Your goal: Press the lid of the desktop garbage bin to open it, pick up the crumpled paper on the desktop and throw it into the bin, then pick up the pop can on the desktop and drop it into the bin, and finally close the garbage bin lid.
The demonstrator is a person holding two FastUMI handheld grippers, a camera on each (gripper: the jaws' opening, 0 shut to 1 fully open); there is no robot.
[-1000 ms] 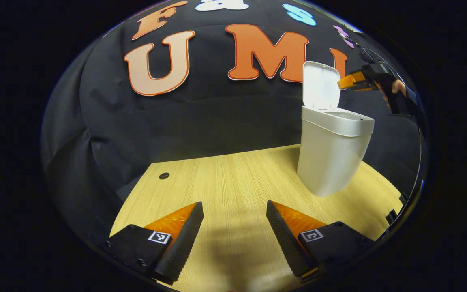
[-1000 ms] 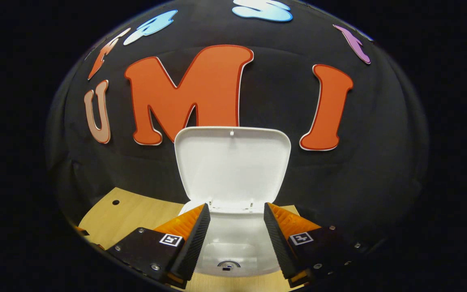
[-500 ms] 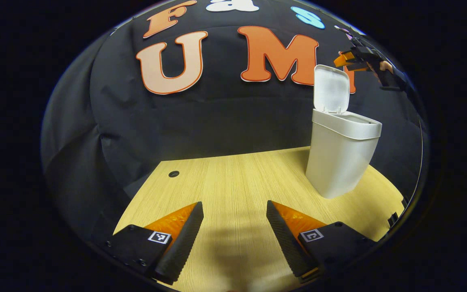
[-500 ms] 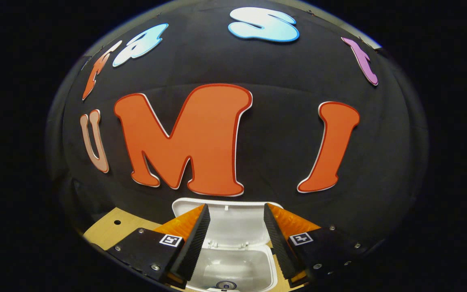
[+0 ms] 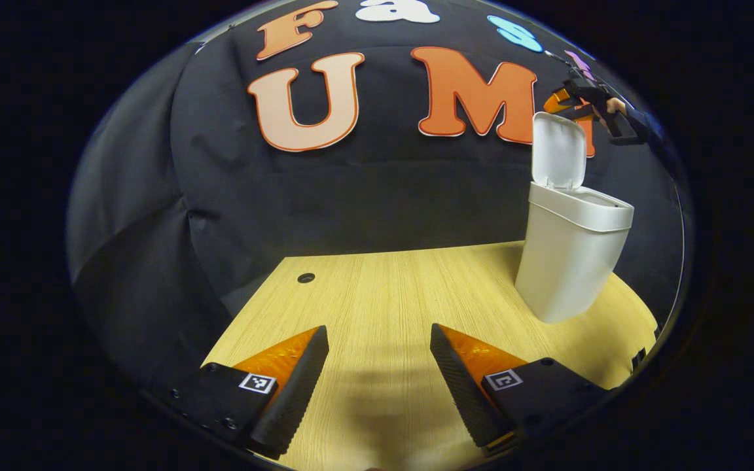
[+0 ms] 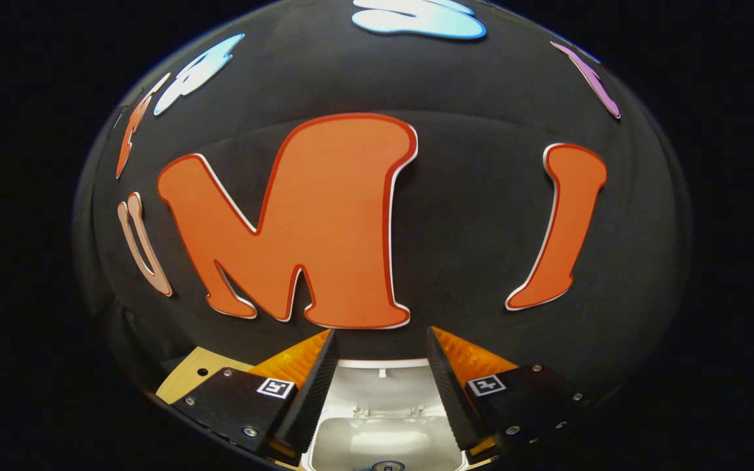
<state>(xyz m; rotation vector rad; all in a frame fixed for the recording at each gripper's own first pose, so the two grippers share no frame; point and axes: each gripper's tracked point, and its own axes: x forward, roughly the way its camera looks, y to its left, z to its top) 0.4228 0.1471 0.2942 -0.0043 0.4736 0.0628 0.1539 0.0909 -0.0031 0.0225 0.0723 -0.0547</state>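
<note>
The white bin (image 5: 570, 265) stands at the right of the wooden table (image 5: 390, 294), its lid (image 5: 559, 157) up and upright. My right gripper (image 5: 555, 104) hangs just above the lid's top edge, held by a hand (image 5: 614, 106). In the right gripper view that gripper (image 6: 380, 332) is open and holds nothing, the lid (image 6: 380, 392) lies below its fingers, and below that is the bin's open mouth (image 6: 383, 441). A small round thing (image 6: 382, 466) lies deep in the bin; I cannot tell what it is. My left gripper (image 5: 377, 329) is open low over the table, well left of the bin.
A small round hole (image 5: 305, 278) sits in the table's far left corner. The black cloth wall (image 5: 351, 190) rises close behind the table and the bin. Bare wood stretches between my left gripper and the bin.
My right gripper has risen from in front of the open lid to above its top edge, closer to the wall. The left gripper has swung left, so the bin sits further right. The lid stays up.
</note>
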